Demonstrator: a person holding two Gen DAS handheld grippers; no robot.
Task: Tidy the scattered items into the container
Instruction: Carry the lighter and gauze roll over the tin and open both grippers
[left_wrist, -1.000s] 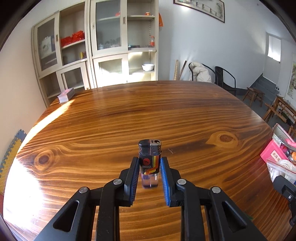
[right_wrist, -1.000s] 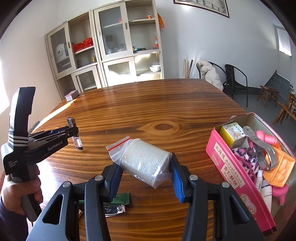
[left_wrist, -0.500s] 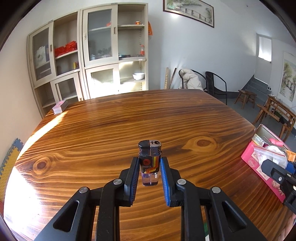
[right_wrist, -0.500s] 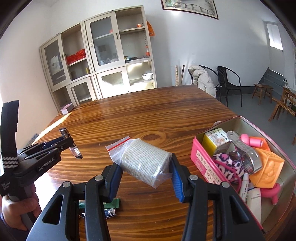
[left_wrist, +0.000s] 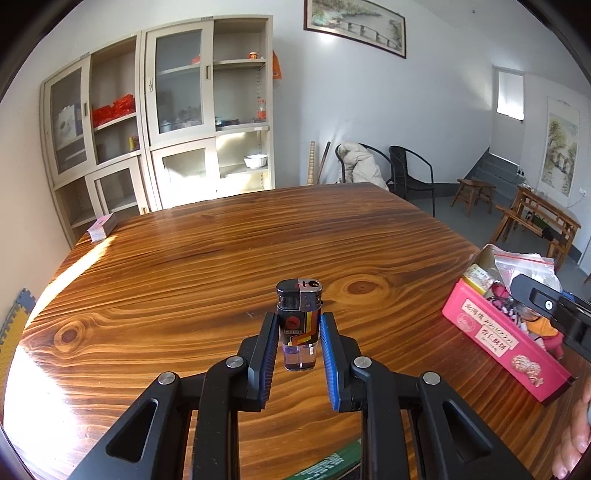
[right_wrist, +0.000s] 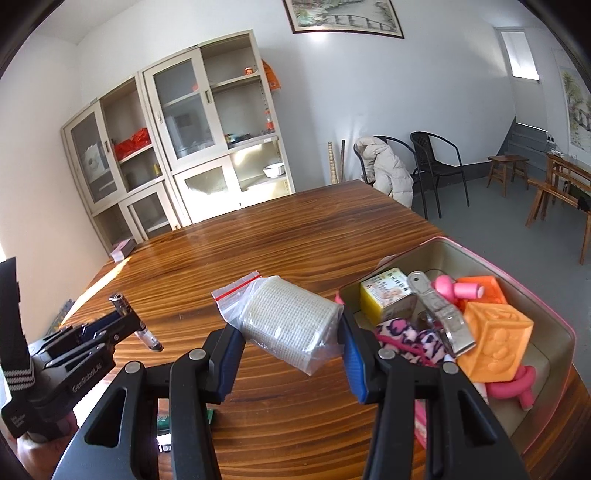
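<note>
Glossy wood table (left_wrist: 221, 266), cabinets (left_wrist: 166, 122) behind its far edge, left gripper (left_wrist: 298, 332) clamped on upright lighter (left_wrist: 298, 325), right gripper (right_wrist: 291, 334) clamped on bagged gauze roll (right_wrist: 288, 325) beside pink tin (right_wrist: 554, 332) at right edge, tin's contents clear only in right view.

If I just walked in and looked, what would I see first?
Probably the pink tin at the table's right edge, packed with bright things like an orange block and a yellow box. Right beside it, the right gripper holds a white roll in a clear bag up off the wooden table. To the left, the left gripper pinches a black striped lighter standing upright.
</note>
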